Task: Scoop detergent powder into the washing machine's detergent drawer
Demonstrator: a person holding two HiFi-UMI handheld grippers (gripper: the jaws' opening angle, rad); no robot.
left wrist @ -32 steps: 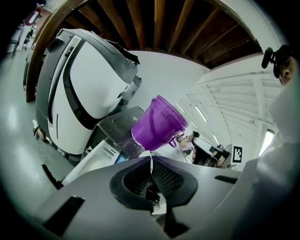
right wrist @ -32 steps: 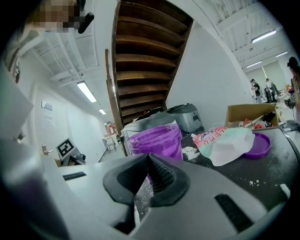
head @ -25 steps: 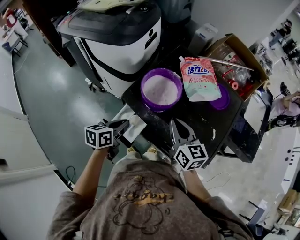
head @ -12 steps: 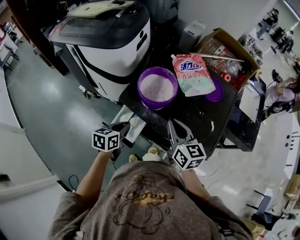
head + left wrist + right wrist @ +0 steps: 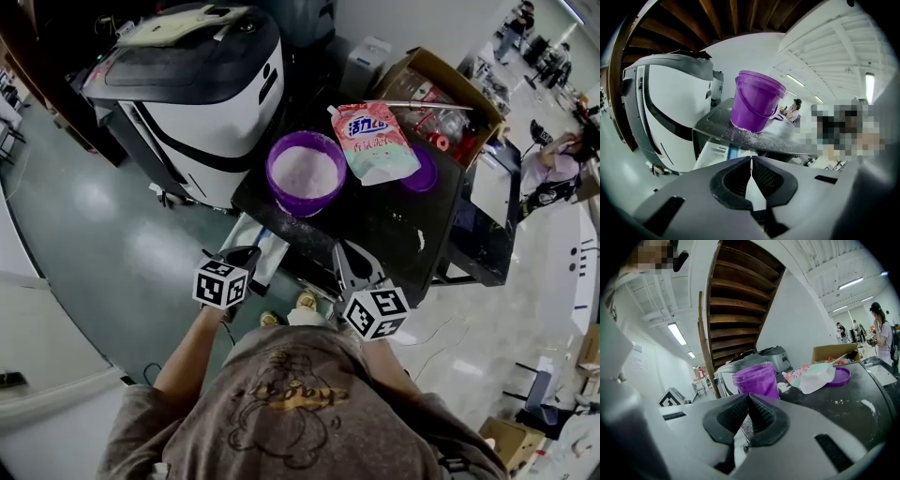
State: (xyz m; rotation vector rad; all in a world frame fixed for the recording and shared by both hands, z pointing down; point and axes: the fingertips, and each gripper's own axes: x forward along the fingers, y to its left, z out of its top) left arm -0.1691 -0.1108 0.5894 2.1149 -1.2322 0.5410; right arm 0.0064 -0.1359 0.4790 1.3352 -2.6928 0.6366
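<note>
A: Farthest left?
B: Washing machine (image 5: pixel 202 89), white with a dark lid, standing on the floor just left of the black table (image 5: pixel 394 234).
A: Nearer, on that side?
B: Left gripper (image 5: pixel 751 160), held low off the table's near-left corner. Jaws pressed together, tips touching, nothing between.
A: Detergent drawer?
B: Cannot tell for certain. Only a white tray-like part (image 5: pixel 272 248) under the table's left edge, just beside that gripper.
A: On the table itself?
B: Purple bucket (image 5: pixel 305 173), upright near the left edge, holding white detergent powder (image 5: pixel 307 172). Spilled grains around its base.
A: Next along?
B: Detergent pouch (image 5: pixel 378 141), pink and white, lying flat just right of the bucket and partly over a purple lid (image 5: pixel 429 176).
A: Beyond that?
B: Cardboard box (image 5: pixel 455 89) at the table's far right, with a thin rod (image 5: pixel 422 104) lying across it.
A: And the right gripper (image 5: pixel 748 397)?
B: Over the table's near edge, right of the other one. Jaws closed together too, empty, aimed toward the bucket.
</note>
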